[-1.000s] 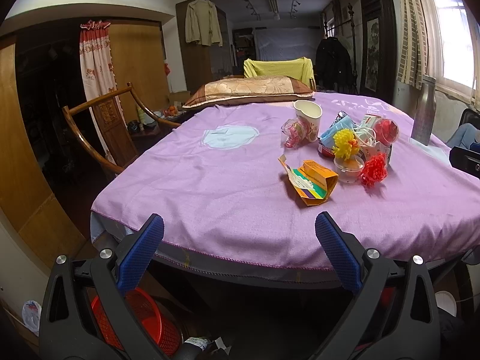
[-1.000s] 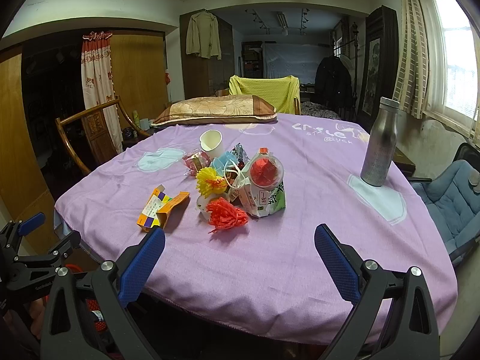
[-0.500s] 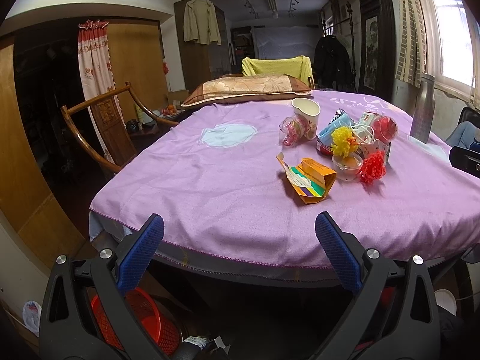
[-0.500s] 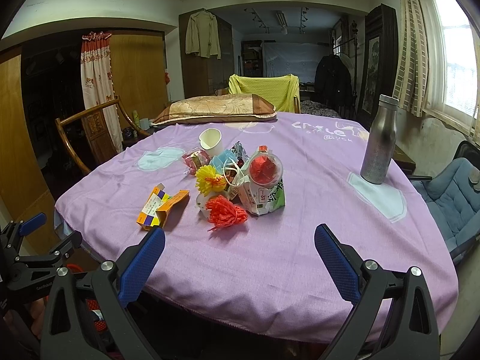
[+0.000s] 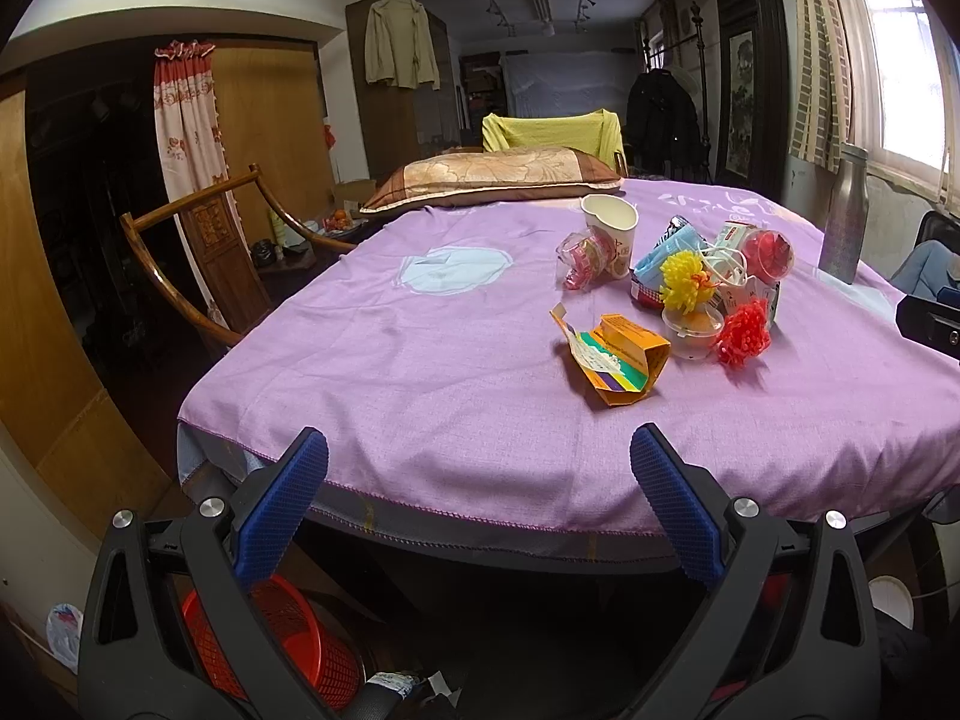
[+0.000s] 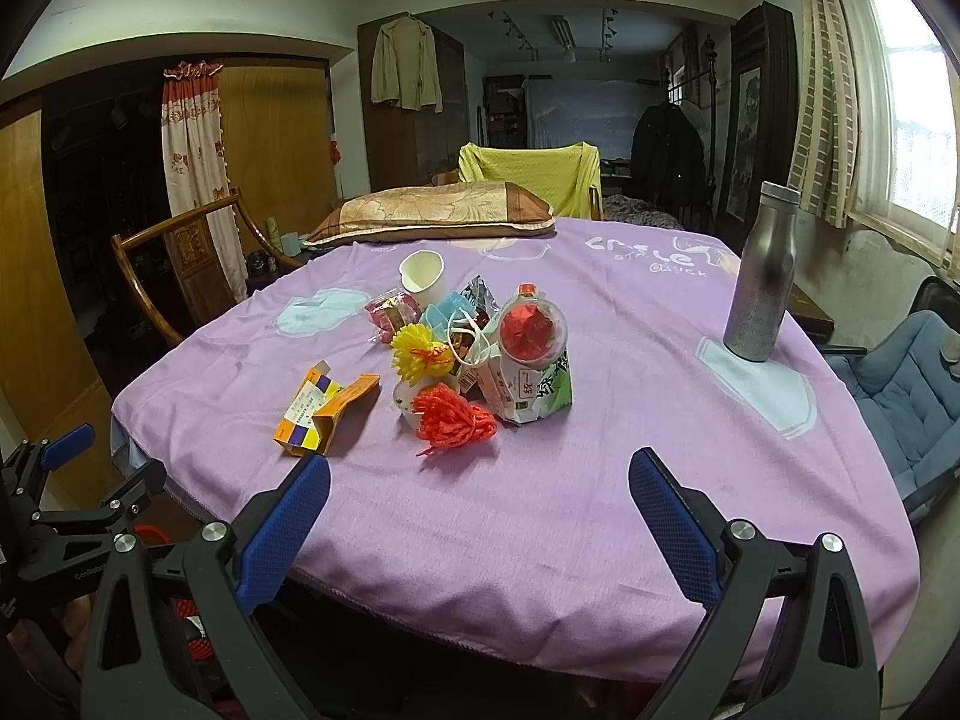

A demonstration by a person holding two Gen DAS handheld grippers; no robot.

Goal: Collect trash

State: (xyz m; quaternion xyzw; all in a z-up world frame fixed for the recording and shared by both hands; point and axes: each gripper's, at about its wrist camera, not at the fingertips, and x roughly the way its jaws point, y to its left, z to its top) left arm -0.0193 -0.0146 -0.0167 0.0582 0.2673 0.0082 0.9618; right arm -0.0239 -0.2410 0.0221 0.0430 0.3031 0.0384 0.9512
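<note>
At the table's near edge, both the left gripper (image 5: 479, 468) and right gripper (image 6: 479, 495) are held wide apart, empty; the trash pile (image 6: 480, 354) is clustered mid-cloth, bare purple tablecloth (image 6: 540, 510) between.

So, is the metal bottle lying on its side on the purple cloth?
No, the metal bottle stands upright on the purple cloth, near the window side and apart from the trash pile.

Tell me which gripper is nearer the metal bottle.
Right. The right gripper hangs over the table's near edge, with the metal bottle ahead to its right. The left gripper sits at the opposite corner, farther away.
</note>
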